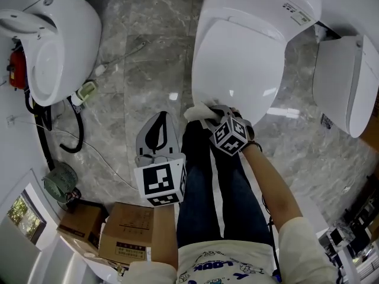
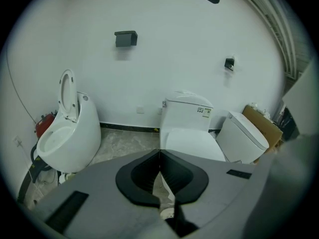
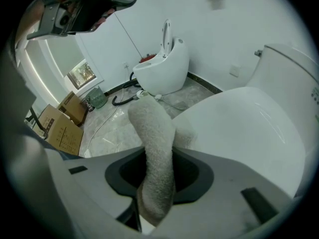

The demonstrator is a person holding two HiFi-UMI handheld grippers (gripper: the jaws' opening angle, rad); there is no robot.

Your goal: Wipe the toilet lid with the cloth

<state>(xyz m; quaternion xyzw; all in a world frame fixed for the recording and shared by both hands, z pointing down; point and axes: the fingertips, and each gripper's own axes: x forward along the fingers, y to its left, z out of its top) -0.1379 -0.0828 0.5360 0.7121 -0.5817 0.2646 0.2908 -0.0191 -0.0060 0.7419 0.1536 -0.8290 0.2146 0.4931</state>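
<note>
The middle toilet's closed white lid fills the upper centre of the head view. My right gripper is at the lid's front edge, shut on a pale terry cloth that rests against the rim. In the right gripper view the cloth sticks up from between the jaws, with the lid just beyond to the right. My left gripper is held over the floor beside the person's leg, left of the toilet, shut on nothing. Its view looks at the toilet from a distance.
A second toilet with a raised seat stands at left, with a black hose and a red object beside it. A third toilet is close on the right. Cardboard boxes and a small fan sit at lower left.
</note>
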